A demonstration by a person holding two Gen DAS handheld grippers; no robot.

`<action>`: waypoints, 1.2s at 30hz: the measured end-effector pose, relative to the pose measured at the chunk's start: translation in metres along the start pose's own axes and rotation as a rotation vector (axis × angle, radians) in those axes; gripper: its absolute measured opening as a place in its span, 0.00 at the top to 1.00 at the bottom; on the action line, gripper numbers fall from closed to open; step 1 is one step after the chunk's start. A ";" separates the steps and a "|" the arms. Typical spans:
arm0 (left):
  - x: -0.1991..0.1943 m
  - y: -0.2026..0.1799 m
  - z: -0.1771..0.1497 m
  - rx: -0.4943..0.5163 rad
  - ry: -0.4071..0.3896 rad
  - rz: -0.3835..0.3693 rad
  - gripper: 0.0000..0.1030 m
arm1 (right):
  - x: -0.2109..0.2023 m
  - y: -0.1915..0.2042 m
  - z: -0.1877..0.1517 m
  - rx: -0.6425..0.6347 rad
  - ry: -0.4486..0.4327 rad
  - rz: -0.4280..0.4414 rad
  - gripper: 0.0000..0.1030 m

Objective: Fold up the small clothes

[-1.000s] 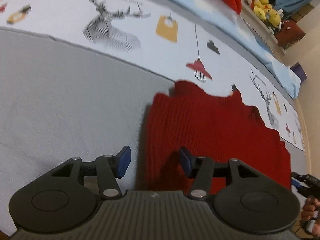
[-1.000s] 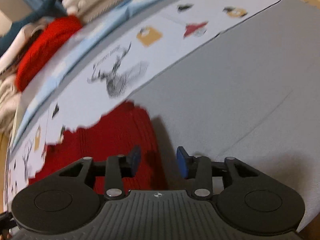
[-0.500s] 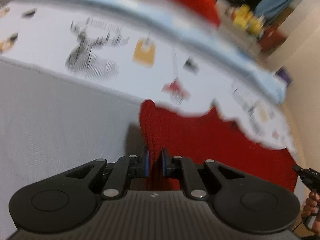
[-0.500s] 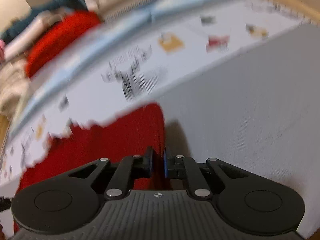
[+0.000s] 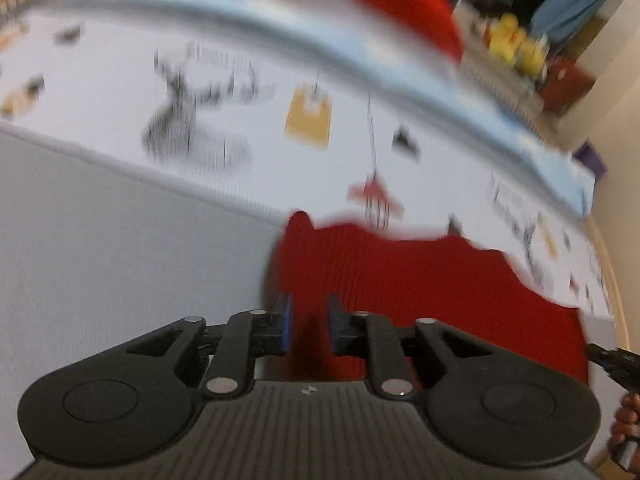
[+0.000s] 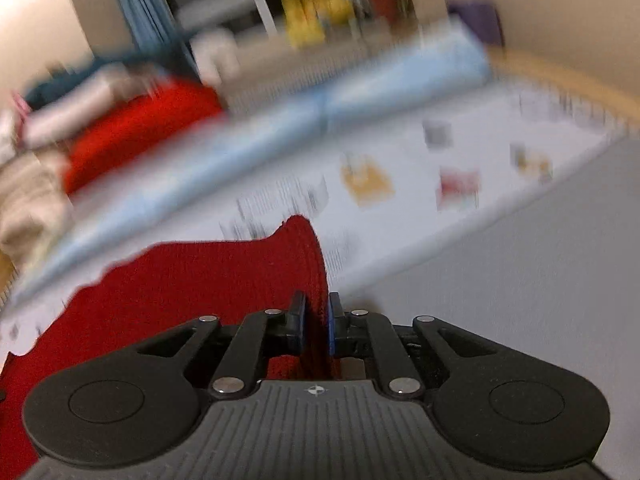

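A red knit garment lies on the bed, partly on the grey sheet and partly on the printed white cover. My left gripper is at its left edge. Its jaws are opening, with red fabric in the gap between them. Both blue inner pad faces show, and I see no pinch. The right gripper is shut on the opposite edge of the garment. Its jaws are easing apart slightly. That edge rises in a ridge toward the pads. A hand with the other gripper shows at the left view's right border.
Along the bed's far side lie a light blue folded cover, a red pile and beige clothes. Yellow soft toys sit on a shelf behind. The grey sheet stretches to the right.
Both grippers went from open to closed on the garment's side edges. Since then the left jaws have parted again. The right one has lifted its edge and tilted up toward the room.
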State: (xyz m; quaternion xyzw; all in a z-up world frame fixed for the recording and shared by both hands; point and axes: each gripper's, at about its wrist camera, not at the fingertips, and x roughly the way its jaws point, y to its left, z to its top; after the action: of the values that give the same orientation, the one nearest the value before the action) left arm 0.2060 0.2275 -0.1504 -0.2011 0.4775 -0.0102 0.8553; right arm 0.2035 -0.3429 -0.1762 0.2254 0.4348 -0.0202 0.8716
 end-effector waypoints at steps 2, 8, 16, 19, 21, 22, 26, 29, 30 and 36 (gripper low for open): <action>0.007 0.005 -0.006 -0.009 0.092 -0.023 0.52 | 0.015 -0.007 -0.008 0.018 0.110 -0.060 0.83; 0.003 0.015 -0.030 0.058 0.211 -0.056 0.52 | 0.007 -0.029 -0.031 0.108 0.171 -0.004 0.73; -0.023 0.006 -0.054 0.111 0.282 -0.064 0.52 | -0.028 -0.042 -0.064 0.119 0.271 0.030 0.66; -0.041 0.001 -0.064 0.129 0.252 -0.053 0.52 | -0.047 -0.039 -0.069 0.068 0.279 0.043 0.66; -0.048 0.002 -0.076 0.126 0.209 -0.037 0.52 | -0.060 -0.038 -0.075 0.056 0.268 0.068 0.66; -0.049 0.004 -0.080 0.105 0.206 -0.020 0.54 | -0.063 -0.038 -0.078 0.056 0.275 0.067 0.66; -0.051 0.004 -0.085 0.100 0.190 -0.015 0.72 | -0.066 -0.034 -0.091 0.006 0.290 0.025 0.66; -0.055 0.008 -0.088 0.093 0.177 0.002 0.86 | -0.069 -0.031 -0.095 -0.025 0.276 0.028 0.82; -0.061 0.010 -0.087 0.079 0.148 -0.015 0.86 | -0.074 -0.031 -0.094 -0.022 0.250 0.035 0.85; -0.075 0.012 -0.088 0.094 0.106 -0.002 0.86 | -0.108 -0.040 -0.088 0.055 0.094 0.085 0.88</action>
State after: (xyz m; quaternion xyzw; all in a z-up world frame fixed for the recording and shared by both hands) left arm 0.0908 0.2243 -0.1345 -0.1601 0.5208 -0.0440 0.8374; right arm 0.0613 -0.3601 -0.1546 0.2682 0.4646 0.0152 0.8438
